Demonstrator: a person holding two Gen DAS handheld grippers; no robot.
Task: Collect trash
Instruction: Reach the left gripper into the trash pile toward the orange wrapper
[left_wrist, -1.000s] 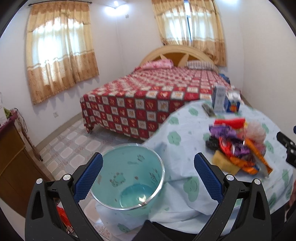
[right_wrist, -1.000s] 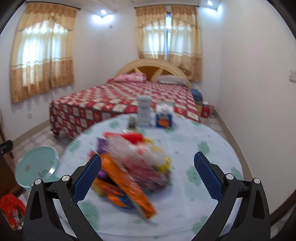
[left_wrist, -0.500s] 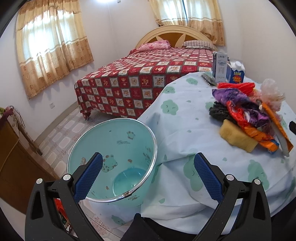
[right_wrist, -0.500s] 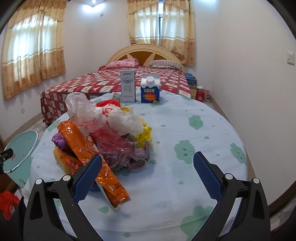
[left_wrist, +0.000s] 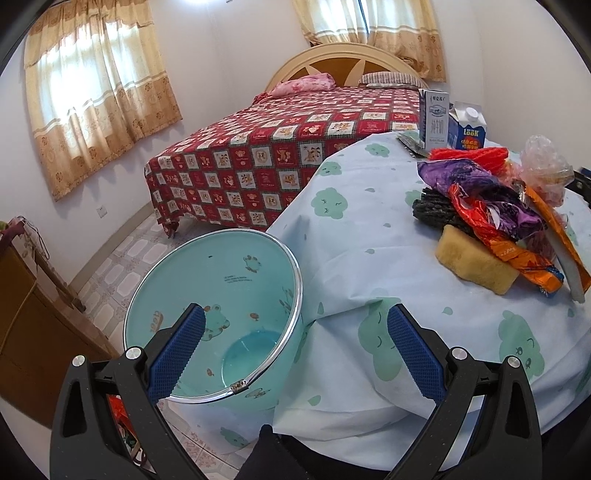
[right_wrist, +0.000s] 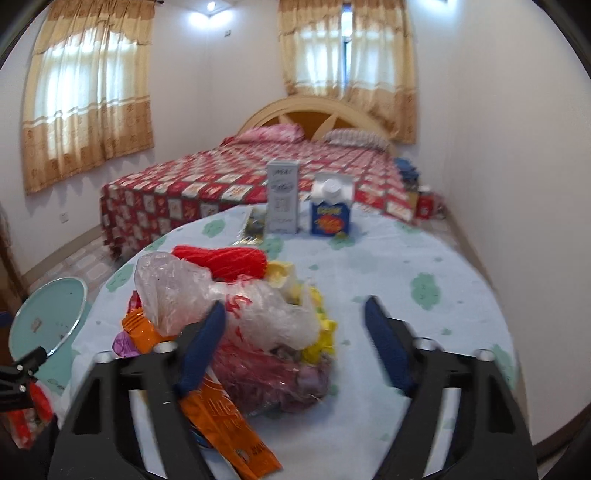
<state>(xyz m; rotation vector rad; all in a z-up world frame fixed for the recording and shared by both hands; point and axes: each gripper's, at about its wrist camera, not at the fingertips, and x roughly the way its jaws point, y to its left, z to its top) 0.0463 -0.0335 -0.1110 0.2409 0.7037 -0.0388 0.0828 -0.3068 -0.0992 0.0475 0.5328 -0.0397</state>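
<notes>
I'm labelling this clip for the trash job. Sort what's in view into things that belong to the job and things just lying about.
Belongs to the job:
- pile of wrappers and plastic bags on the table
- teal bin beside the table
- left gripper, open, over the bin
- right gripper, open, at the pile

Just lying about:
- tall milk box
- blue carton
- bed
- curtains

Blue carton (left_wrist: 468, 127) reads "LOOK"; other print too small to read.
</notes>
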